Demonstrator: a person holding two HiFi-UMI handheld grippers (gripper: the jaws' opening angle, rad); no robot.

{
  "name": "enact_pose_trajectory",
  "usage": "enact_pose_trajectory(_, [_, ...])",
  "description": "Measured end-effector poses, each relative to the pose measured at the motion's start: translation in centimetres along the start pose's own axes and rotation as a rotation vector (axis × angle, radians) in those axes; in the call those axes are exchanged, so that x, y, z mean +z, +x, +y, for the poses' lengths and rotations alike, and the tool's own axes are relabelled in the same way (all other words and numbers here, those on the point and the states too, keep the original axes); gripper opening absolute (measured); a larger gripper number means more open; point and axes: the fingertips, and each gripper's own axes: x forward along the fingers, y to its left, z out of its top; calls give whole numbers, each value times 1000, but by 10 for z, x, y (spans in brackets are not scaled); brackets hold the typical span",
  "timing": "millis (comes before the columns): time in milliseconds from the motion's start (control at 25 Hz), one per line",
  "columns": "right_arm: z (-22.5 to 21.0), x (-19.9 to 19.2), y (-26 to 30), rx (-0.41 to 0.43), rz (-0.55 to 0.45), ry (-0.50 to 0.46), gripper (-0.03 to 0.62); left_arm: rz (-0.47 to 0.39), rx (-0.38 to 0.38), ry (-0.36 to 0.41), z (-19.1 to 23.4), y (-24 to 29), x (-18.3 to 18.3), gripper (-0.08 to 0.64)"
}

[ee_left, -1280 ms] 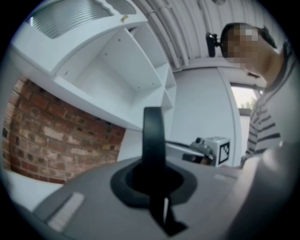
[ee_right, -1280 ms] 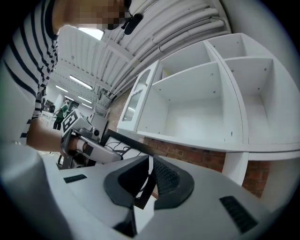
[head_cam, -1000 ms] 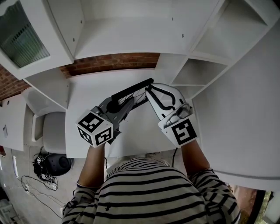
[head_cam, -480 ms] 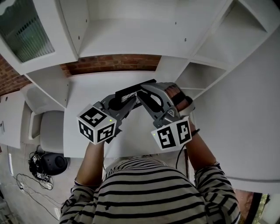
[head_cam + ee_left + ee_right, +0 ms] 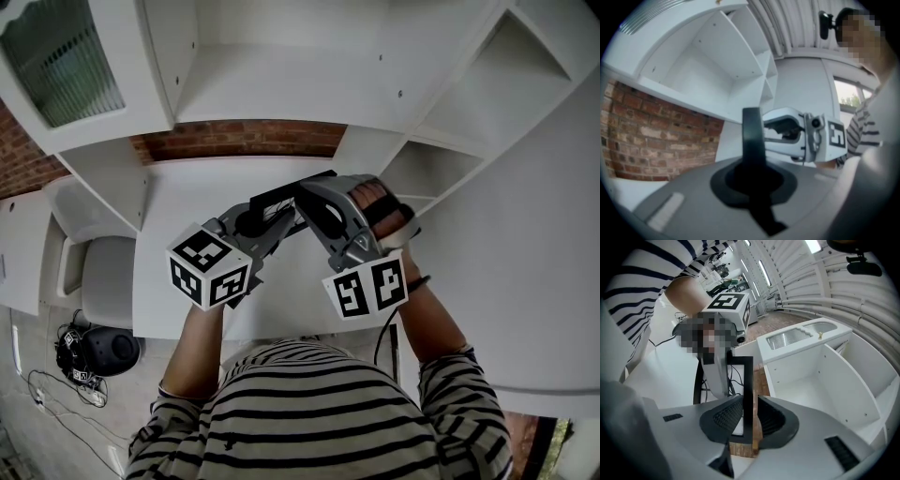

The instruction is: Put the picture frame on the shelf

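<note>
Right tool (image 5: 749, 417) jaws straddle the black picture frame (image 5: 748, 380) edge, a slim gap showing

A white shelf unit (image 5: 281, 80) with open compartments stands against a red brick wall (image 5: 239, 139), above a white tabletop (image 5: 187, 197). At the left hangs a cabinet door (image 5: 61, 61), seemingly frosted glass. Cables (image 5: 70, 394) trail across the grey floor (image 5: 56, 431). Daylight comes through a window (image 5: 848, 93).
</note>
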Motion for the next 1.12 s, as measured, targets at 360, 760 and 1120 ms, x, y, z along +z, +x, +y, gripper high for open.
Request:
enact_pose_trajectory(360, [0,6,-4,39,16,-54,67,43,-3,110,-12,-3,5,37])
enact_pose_trajectory(760, [-10,17,-14,54,26,-41,66,88,30,262,-22,-12,15,39])
enact_pose_trajectory(1120, [-14,22,-15,47,55,-37,61,79,44,308,-24,-15,21,49])
